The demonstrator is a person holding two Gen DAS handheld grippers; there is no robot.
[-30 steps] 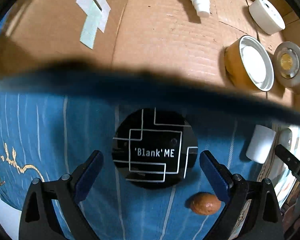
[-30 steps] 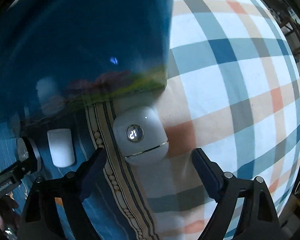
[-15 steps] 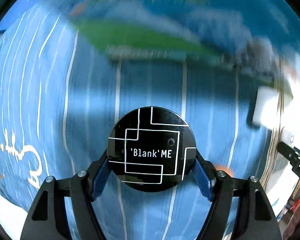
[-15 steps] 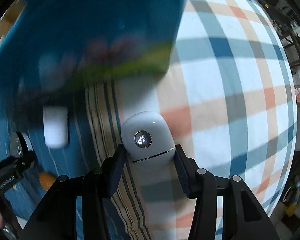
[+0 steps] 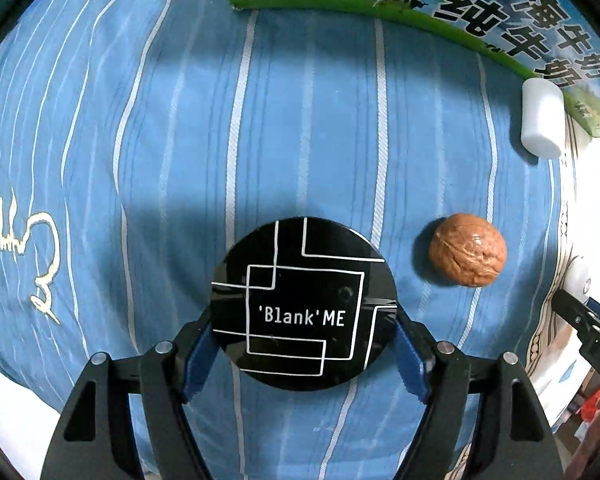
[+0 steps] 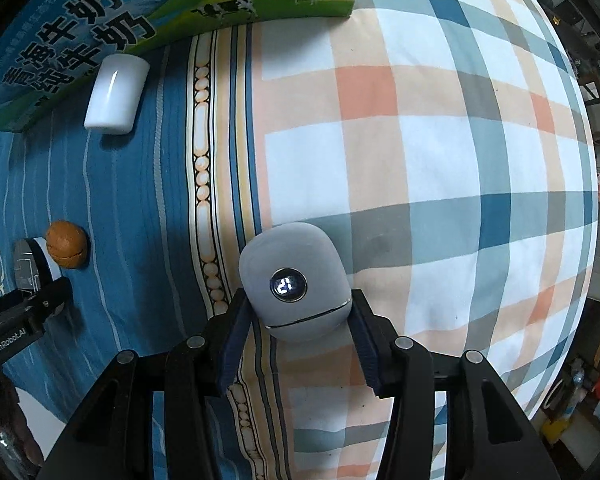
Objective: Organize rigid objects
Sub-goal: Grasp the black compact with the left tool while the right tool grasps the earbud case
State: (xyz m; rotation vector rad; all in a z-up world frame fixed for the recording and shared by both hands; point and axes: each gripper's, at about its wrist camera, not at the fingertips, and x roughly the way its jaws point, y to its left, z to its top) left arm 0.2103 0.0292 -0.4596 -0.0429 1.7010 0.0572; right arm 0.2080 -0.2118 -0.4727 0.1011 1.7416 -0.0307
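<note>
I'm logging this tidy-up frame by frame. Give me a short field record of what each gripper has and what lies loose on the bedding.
left gripper: shut on black round disc marked 'Blank'ME
right gripper: shut on grey pod-shaped case with small lit display
loose items: walnut; white cylinder against the box
box: printed milk carton box at the far edge
surface: blue striped sheet, plaid sheet
</note>
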